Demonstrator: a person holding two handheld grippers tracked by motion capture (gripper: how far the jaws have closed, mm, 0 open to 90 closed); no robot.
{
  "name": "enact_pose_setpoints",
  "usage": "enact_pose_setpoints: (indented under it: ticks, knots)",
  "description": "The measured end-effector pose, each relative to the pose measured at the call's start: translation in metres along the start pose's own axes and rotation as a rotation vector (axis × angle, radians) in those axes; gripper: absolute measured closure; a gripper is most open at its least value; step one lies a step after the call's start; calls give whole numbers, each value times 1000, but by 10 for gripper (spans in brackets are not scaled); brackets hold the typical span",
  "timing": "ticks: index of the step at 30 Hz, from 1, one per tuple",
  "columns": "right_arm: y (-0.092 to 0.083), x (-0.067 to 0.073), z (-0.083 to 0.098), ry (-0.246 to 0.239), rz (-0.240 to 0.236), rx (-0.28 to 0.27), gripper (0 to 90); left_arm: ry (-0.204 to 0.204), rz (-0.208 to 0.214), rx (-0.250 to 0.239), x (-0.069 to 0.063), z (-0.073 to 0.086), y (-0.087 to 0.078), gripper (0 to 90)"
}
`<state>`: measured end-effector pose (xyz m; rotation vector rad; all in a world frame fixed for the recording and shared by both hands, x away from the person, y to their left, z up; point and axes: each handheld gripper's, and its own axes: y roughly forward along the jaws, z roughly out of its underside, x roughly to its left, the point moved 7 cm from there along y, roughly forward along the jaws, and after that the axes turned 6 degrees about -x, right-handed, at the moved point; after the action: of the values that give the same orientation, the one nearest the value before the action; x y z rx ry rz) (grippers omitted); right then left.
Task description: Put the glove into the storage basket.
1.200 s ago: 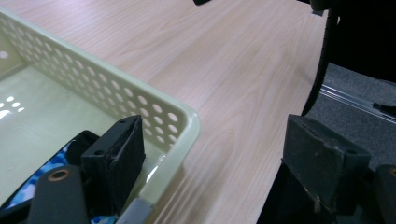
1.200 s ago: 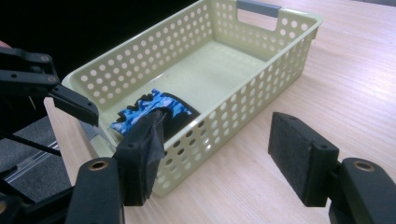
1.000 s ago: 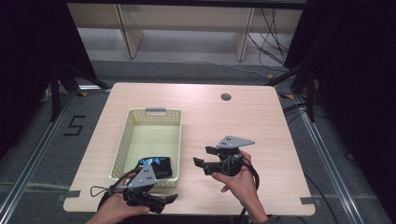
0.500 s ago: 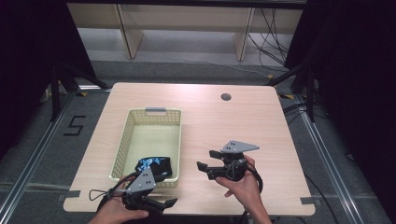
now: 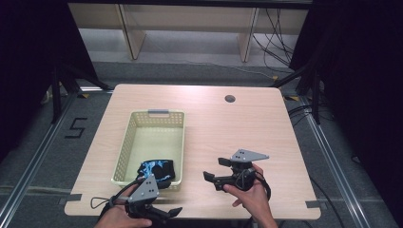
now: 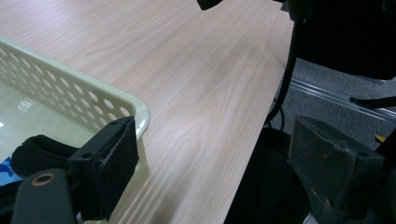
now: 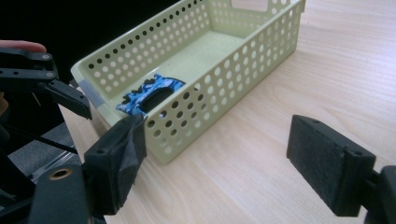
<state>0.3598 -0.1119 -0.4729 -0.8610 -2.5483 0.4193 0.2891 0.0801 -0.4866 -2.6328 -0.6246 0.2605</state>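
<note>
At the left, the left claw (image 5: pixel 175 210) sits at the near edge of the bench (image 5: pixel 266 123), just off the near end of the basket (image 5: pixel 124 142); it has barely shifted since a second ago, and its jaws stand apart with nothing between them. The blue-and-black item (image 5: pixel 157 170) lies inside the basket at its near end, touched by neither claw — so, as I judge it, the placing is done and both hands are backing off. Further right, the right claw (image 5: pixel 212 168) has slid a little nearer the person and lower; its jaws have just been opening, and they too are empty, pointing across at the basket.

The high view gives the layout — basket left of centre, a small dark hole (image 5: pixel 230 99) in the bench far off; it does not show the item's shape well. The right gripper view looks through the perforated wall and shows the item's jagged blue edge and a dark loop on top; the left gripper view catches just a dark corner of it behind the basket's rim, plus the bench edge and floor beyond.
</note>
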Motion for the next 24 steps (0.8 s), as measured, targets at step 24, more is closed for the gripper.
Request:
enact_pose_setpoints:
  ticks: [24]
  knots:
    - [-11, -5, 33, -11, 15, 22, 213, -28, 35, 40, -20, 42, 16, 151]
